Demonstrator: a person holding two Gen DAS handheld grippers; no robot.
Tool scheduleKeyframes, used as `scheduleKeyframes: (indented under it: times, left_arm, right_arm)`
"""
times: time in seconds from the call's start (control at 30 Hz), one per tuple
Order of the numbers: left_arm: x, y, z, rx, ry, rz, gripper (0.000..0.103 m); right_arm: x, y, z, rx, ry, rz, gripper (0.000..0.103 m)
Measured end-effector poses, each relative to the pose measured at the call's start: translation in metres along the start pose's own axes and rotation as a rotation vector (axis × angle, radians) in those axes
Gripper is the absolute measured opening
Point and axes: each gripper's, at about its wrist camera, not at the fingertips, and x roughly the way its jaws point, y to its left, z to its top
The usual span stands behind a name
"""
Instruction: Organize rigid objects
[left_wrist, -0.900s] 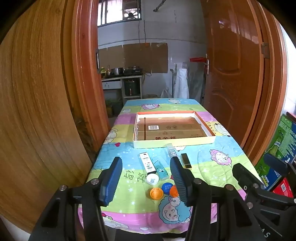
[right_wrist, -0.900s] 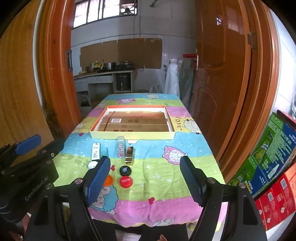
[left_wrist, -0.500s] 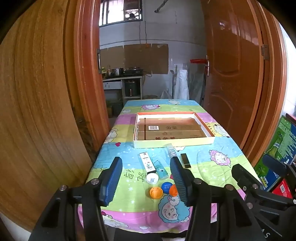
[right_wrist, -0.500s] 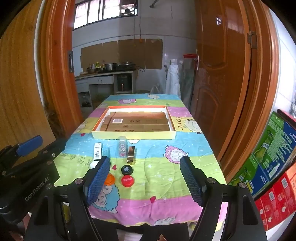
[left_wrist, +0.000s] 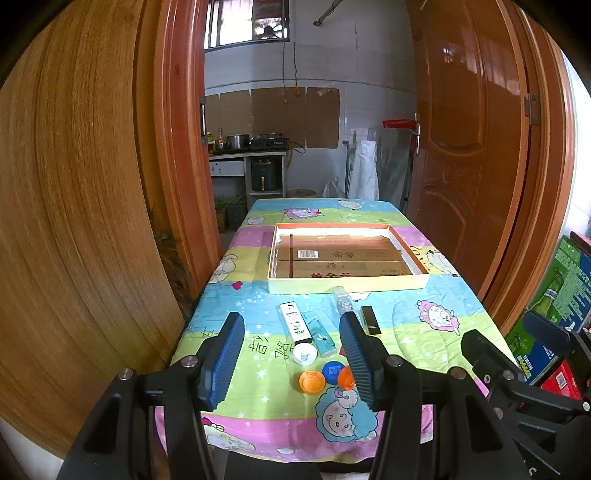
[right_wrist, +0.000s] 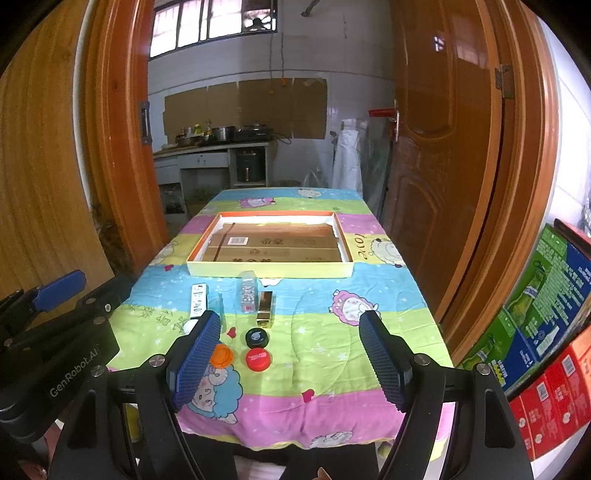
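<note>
— Where were the small things to be sorted?

— In a loose cluster on the near half of the cartoon-print tablecloth (right_wrist: 369, 288), just in front of the shallow cardboard tray (left_wrist: 347, 284). A white flat box (left_wrist: 294, 321) and a teal box (left_wrist: 322, 332) lay side by side, a clear plastic case (right_wrist: 248, 293) lay nearest the tray's front wall, and a gold-and-black box (right_wrist: 265, 309) lay just to its right.

— And the caps?

— Closer to the table's near edge: a white cap (left_wrist: 305, 353), an orange cap (left_wrist: 312, 382), a blue cap (left_wrist: 332, 369), a black cap (right_wrist: 257, 337) and a red cap (right_wrist: 258, 359), each flat on the cloth and apart from the others.

— Anything in the tray?

— Only its printed cardboard floor showed.

— The grippers?

— The left gripper (left_wrist: 291, 360) hung above the near edge, jaws wide with nothing gripped; the white cap and boxes merely showed through the gap. The right gripper (right_wrist: 290, 354) hung beside it, jaws spread even wider, also holding nothing.

— Around the table?

— Brown wooden doors (left_wrist: 476, 147) on both sides, and stacked green and red cartons (right_wrist: 546, 314) to the right.
</note>
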Motion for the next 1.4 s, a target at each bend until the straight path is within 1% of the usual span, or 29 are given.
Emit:
scheduleKeyframes:
  times: [1.4]
  left_arm:
    - [-0.0035,0.0004,-0.0004,-0.018,0.004,-0.010,0.054]
  right_arm:
    - [0.0010,0.0040,-0.0006,0.001,0.004,0.009,0.079]
